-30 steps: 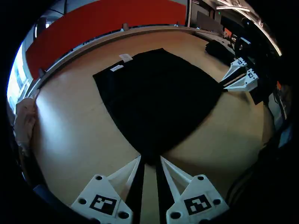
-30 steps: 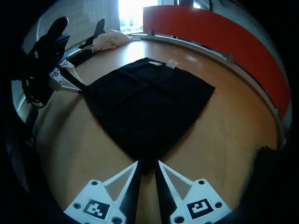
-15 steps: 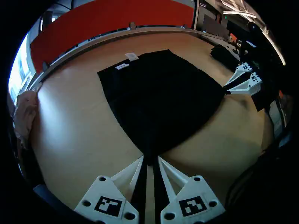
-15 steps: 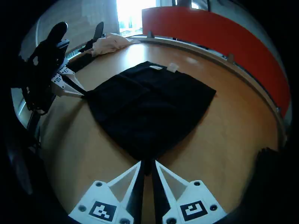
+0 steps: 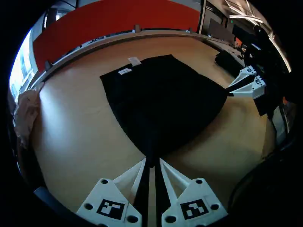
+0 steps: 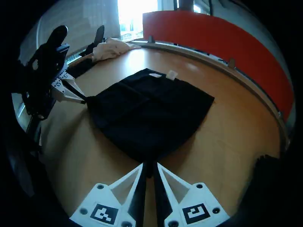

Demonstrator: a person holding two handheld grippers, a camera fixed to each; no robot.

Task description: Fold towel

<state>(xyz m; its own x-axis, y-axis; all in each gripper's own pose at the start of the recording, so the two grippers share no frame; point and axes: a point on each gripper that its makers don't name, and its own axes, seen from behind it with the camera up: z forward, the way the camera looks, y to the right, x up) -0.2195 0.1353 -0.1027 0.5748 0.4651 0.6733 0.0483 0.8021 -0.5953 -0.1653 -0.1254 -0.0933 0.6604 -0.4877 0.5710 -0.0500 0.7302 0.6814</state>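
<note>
Our left gripper (image 5: 151,163) is clenched on the near corner of the black towel (image 5: 163,102) at lower centre. Our right gripper (image 6: 149,166) pinches another corner likewise. The towel spreads across mid-frame on the wooden table (image 5: 75,125), with bare wood bordering its edges and a red partition (image 5: 113,19) along the top.

Look: I see a black towel (image 5: 163,102), opened out, faintly creased.
Pose: spread on the wooden table (image 5: 75,125), near corner at 6 o'clock.
Tags: two white tags (image 5: 134,60) at its 11 o'clock edge.
</note>
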